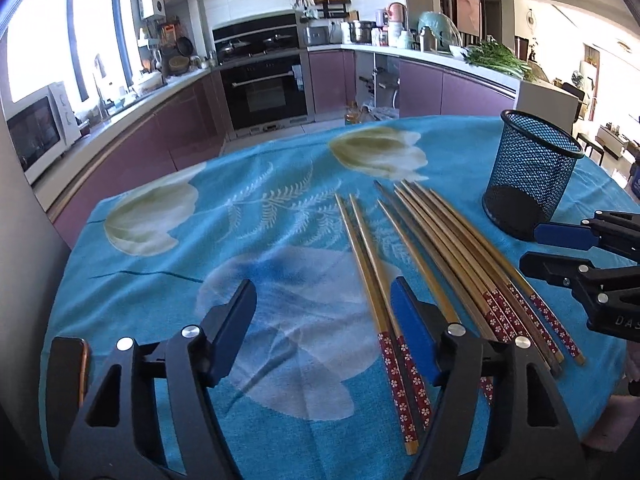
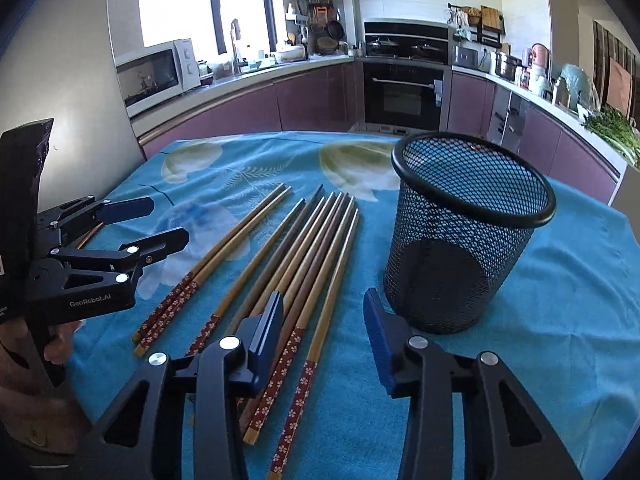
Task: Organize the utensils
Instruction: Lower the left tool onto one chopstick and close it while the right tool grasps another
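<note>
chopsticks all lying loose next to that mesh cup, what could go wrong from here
1. The chopsticks lie packed side by side, touching; a gripper closing on one could likely drag or scatter its neighbours.
2. The mesh cup is tall, empty and unsupported on soft cloth; a chopstick pushed against its rim might tip it.
3. The left gripper and right gripper both hover over the same pile, so they may collide.

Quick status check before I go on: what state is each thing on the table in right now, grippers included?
Mesh cup: upright on the cloth, empty.
Chopsticks: all lying flat on the cloth beside the cup, none in it.
Left gripper: open, nothing held, over a pair of chopsticks.
Right gripper: open, nothing held, over the main bundle.
Tablecloth: spread over the table.
</note>
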A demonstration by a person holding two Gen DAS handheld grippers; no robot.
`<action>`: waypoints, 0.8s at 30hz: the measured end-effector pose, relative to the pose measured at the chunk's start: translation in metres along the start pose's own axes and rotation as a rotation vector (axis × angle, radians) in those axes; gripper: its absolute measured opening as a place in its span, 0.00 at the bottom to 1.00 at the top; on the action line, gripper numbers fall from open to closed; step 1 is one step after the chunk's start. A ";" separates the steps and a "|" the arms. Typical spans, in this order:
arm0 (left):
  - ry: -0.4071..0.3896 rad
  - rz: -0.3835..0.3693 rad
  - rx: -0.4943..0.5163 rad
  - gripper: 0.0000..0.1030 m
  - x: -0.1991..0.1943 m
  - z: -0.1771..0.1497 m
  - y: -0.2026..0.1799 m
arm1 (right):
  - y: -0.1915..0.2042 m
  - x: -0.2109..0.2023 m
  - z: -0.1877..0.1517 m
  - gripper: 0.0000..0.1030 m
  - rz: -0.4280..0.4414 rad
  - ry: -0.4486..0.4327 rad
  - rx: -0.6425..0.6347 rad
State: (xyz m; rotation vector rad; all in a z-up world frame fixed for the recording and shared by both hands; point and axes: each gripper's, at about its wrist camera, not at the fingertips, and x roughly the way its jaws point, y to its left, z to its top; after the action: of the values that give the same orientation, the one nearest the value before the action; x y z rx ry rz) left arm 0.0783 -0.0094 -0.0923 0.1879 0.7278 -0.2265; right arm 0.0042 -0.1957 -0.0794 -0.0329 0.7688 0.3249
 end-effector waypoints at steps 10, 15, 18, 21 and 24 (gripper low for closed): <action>0.094 -0.041 0.023 0.57 0.033 0.006 -0.006 | -0.006 0.022 0.001 0.30 -0.011 0.084 0.017; 0.121 -0.050 0.038 0.53 0.038 0.008 -0.007 | -0.003 0.027 0.003 0.30 -0.025 0.098 0.000; 0.134 -0.056 0.045 0.52 0.043 0.009 -0.009 | -0.001 0.030 0.005 0.30 -0.034 0.101 -0.010; 0.148 -0.066 0.049 0.47 0.051 0.012 -0.009 | 0.000 0.035 0.010 0.30 -0.041 0.103 -0.010; 0.152 -0.084 0.046 0.40 0.057 0.019 -0.008 | 0.001 0.039 0.014 0.31 -0.049 0.104 -0.008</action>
State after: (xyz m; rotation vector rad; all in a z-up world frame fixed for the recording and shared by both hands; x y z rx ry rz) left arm 0.1295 -0.0301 -0.1181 0.2204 0.8832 -0.3113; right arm 0.0397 -0.1816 -0.0962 -0.0764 0.8682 0.2817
